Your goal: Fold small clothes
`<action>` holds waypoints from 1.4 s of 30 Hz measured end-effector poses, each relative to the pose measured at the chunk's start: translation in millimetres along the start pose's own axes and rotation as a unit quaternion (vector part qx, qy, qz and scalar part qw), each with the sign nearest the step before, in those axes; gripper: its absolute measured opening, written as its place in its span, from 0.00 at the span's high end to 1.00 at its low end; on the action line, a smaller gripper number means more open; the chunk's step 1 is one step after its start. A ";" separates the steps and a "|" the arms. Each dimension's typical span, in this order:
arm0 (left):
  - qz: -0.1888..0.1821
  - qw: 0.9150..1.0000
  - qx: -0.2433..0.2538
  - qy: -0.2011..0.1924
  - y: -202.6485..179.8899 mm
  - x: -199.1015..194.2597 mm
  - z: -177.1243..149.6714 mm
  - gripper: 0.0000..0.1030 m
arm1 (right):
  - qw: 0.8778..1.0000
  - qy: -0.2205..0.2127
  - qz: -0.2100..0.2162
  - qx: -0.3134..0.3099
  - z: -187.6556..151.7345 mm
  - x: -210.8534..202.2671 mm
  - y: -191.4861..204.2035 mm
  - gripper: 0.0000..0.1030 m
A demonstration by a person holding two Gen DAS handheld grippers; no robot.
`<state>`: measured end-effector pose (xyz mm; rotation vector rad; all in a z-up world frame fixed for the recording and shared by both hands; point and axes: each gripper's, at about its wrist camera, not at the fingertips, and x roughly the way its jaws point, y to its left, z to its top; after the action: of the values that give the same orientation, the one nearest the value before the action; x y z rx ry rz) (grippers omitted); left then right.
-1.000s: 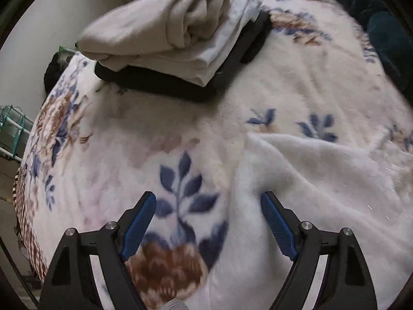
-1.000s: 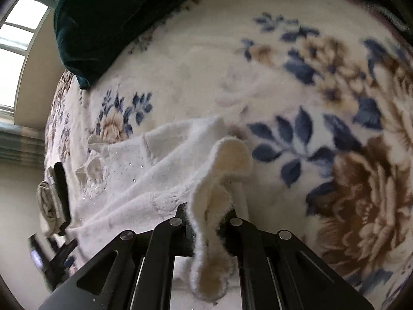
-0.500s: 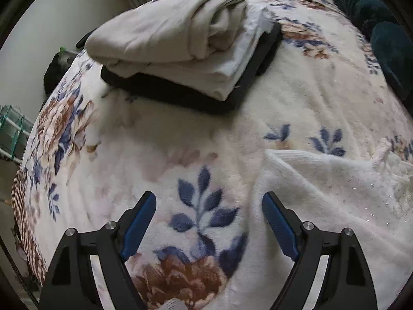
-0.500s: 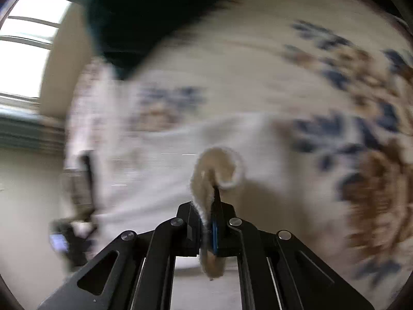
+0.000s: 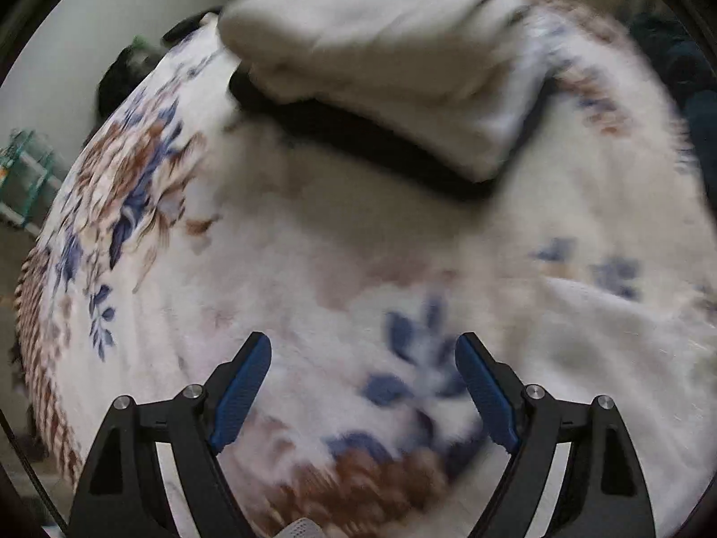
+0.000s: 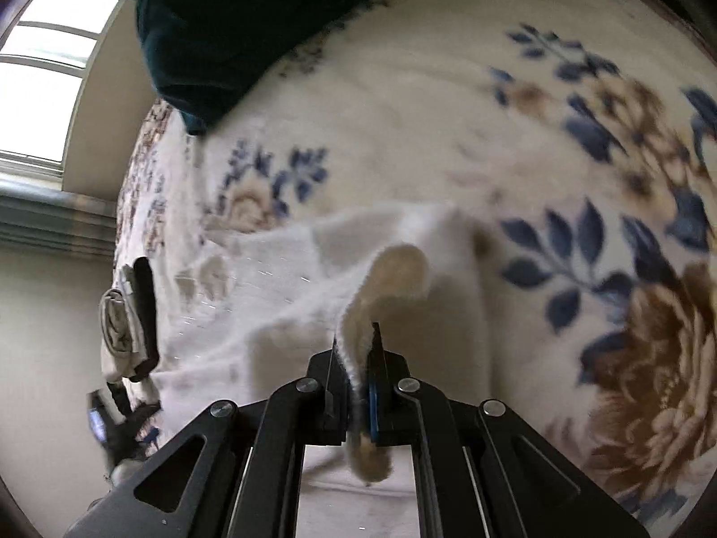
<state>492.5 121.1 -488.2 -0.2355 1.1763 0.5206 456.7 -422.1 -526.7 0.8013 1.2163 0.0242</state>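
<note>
A small white fuzzy garment point(image 6: 287, 296) lies spread on the flowered blanket point(image 6: 448, 134). My right gripper point(image 6: 356, 349) is shut on a raised edge of it, and the pinched cloth curls up between the jaws and hangs below them. In the left wrist view the same white garment point(image 5: 627, 349) lies at the lower right. My left gripper point(image 5: 363, 372) stands open over bare blanket, left of the garment's edge, with nothing between its blue pads point(image 5: 242, 385). This view is blurred.
A pile of folded beige and white clothes point(image 5: 394, 58) rests on a black board point(image 5: 358, 134) at the far side of the bed, also seen small as the pile point(image 6: 121, 327). A dark teal pillow point(image 6: 251, 18) lies at the head. A window point(image 6: 40, 71) is left.
The left gripper has shifted left, off the white garment and over bare blanket, still open. The right gripper's jaws have closed tighter on the garment's edge, which now stands up thinner.
</note>
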 end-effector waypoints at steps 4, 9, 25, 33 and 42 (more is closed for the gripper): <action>-0.029 0.994 0.107 -0.007 -51.0 -13.8 -32.4 0.18 | 1.000 -0.003 0.000 0.015 -3.1 2.2 -10.4 0.94; 0.018 0.995 0.102 0.003 -48.6 29.7 -34.9 0.06 | 1.000 -0.004 0.001 0.016 -4.0 -3.4 -7.8 0.94; 0.014 0.998 0.067 0.001 -31.5 29.3 -12.0 0.03 | 0.998 0.007 -0.044 -0.035 -3.8 -0.3 -1.1 0.93; 0.023 0.997 0.069 -0.003 -25.4 31.2 -7.0 0.03 | 0.982 -0.051 0.147 -0.110 7.9 -43.1 65.6 0.93; -0.010 0.999 0.047 -0.014 -21.8 0.7 -14.2 0.03 | 0.999 0.047 -0.012 -0.004 14.3 19.6 -41.5 0.64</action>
<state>492.1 96.3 -496.2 -0.1580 1.1672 0.4494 459.9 -451.9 -564.4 0.7863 1.3146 0.0474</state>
